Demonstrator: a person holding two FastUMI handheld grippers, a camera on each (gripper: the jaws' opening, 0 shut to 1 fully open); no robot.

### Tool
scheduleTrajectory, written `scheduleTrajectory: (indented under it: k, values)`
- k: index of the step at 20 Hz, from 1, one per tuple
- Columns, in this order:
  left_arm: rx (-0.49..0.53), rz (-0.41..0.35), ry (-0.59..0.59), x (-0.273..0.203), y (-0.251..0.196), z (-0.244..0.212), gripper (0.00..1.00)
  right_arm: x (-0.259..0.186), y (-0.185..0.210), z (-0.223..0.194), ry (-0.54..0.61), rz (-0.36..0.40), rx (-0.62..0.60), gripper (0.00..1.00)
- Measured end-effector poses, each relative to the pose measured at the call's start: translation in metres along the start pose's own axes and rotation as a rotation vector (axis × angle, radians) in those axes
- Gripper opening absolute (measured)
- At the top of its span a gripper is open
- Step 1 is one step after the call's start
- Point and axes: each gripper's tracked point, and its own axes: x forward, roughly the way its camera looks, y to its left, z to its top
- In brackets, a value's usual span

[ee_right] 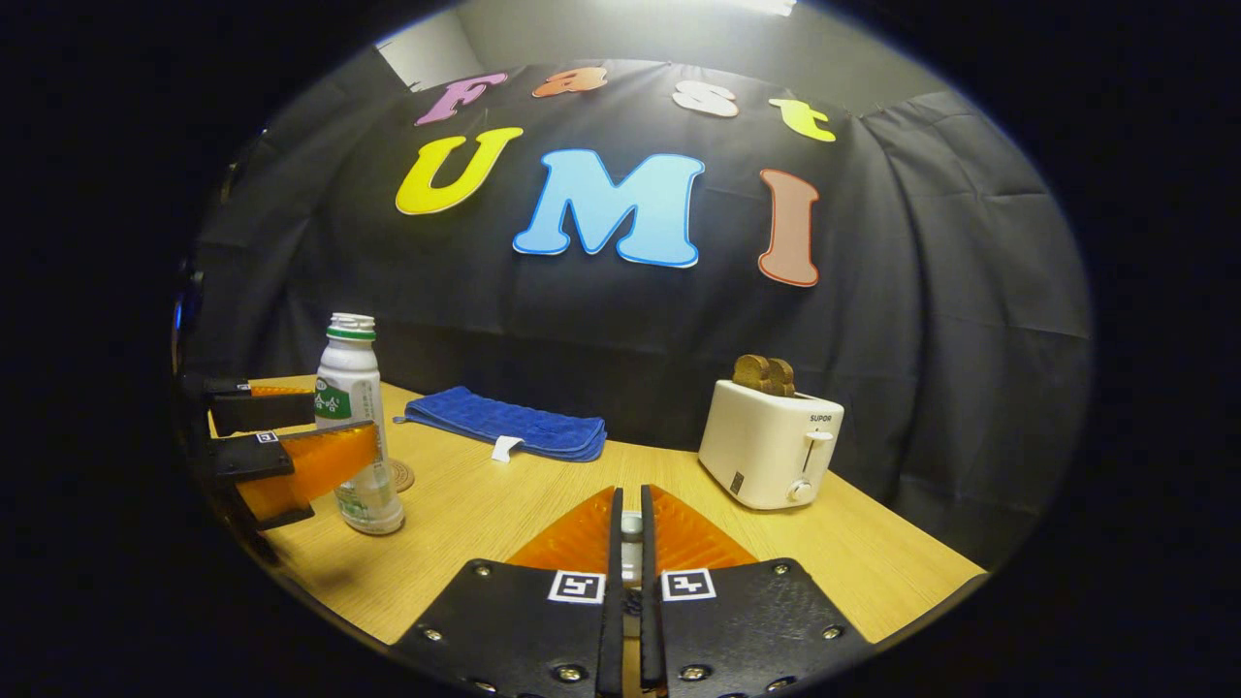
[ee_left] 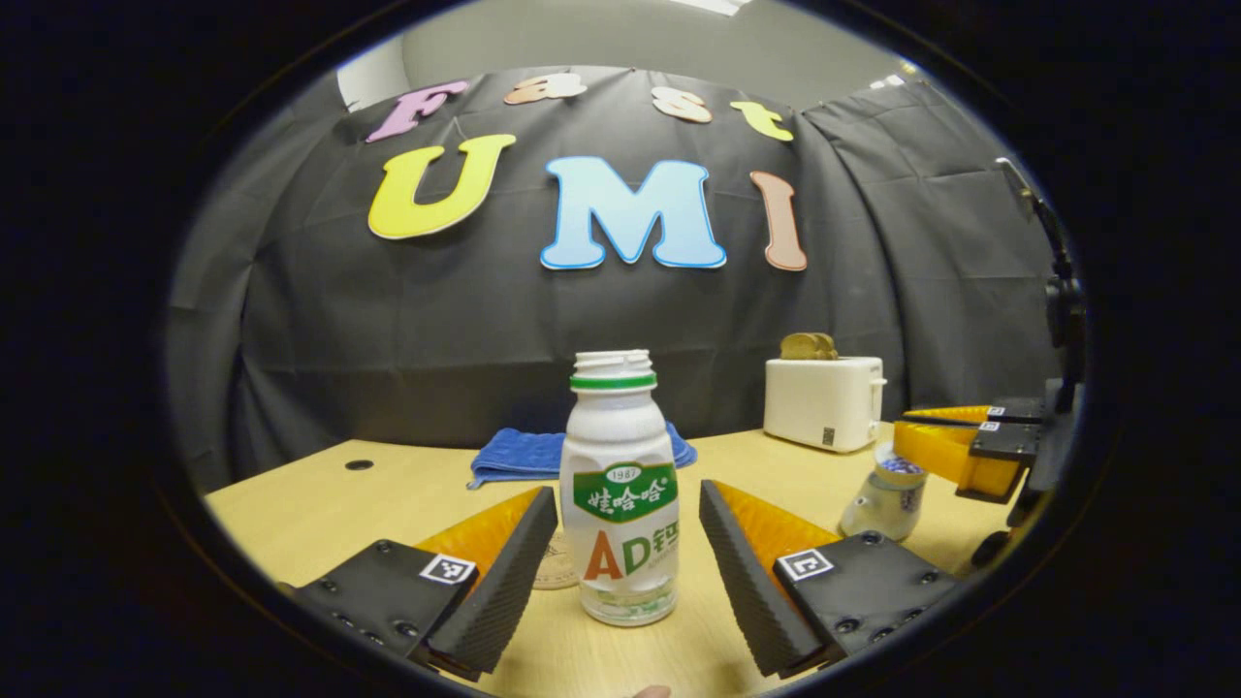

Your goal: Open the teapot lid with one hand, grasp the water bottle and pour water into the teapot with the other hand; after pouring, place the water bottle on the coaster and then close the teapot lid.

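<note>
In the left gripper view, the left tool (ee_left: 628, 553) is open, with one finger on each side of the water bottle (ee_left: 619, 485). There is a small gap on both sides, so the fingers do not touch it. The bottle stands straight up on the table (ee_left: 320, 504), its long side pointing up and its open mouth at the top. A round coaster (ee_left: 556, 564) lies flat just behind it to the left. A blue cloth (ee_left: 524, 454) lies farther back, near the wall. To the right stand a white toaster (ee_left: 824, 400) and the small teapot (ee_left: 887, 494), which leans a bit. The right tool (ee_left: 945, 441) is at its top, holding the lid.

In the right gripper view, the right tool (ee_right: 630, 543) is shut on something small and pale; I cannot tell what. The table has lots of open room in the middle, and its right edge is near the toaster.
</note>
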Motion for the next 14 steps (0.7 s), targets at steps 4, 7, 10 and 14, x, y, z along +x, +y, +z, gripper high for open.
scheduleTrajectory:
  k: [4, 7, 10, 14]
  values:
    - [-0.012, 0.013, 0.033, 0.022, 0.004, -0.009, 1.00, -0.003, 0.003, 0.001, -0.003, 0.018, 0.012, 0.07]
    - [-0.012, 0.025, 0.036, 0.030, 0.006, -0.008, 0.89, -0.004, 0.004, -0.002, 0.006, 0.026, 0.027, 0.07]
    - [0.011, 0.036, 0.046, 0.030, 0.005, -0.010, 0.82, -0.009, 0.006, 0.001, -0.003, 0.036, 0.020, 0.07]
    - [0.032, 0.026, 0.054, 0.025, -0.002, -0.008, 0.80, -0.029, 0.006, 0.010, -0.026, 0.051, 0.044, 0.07]
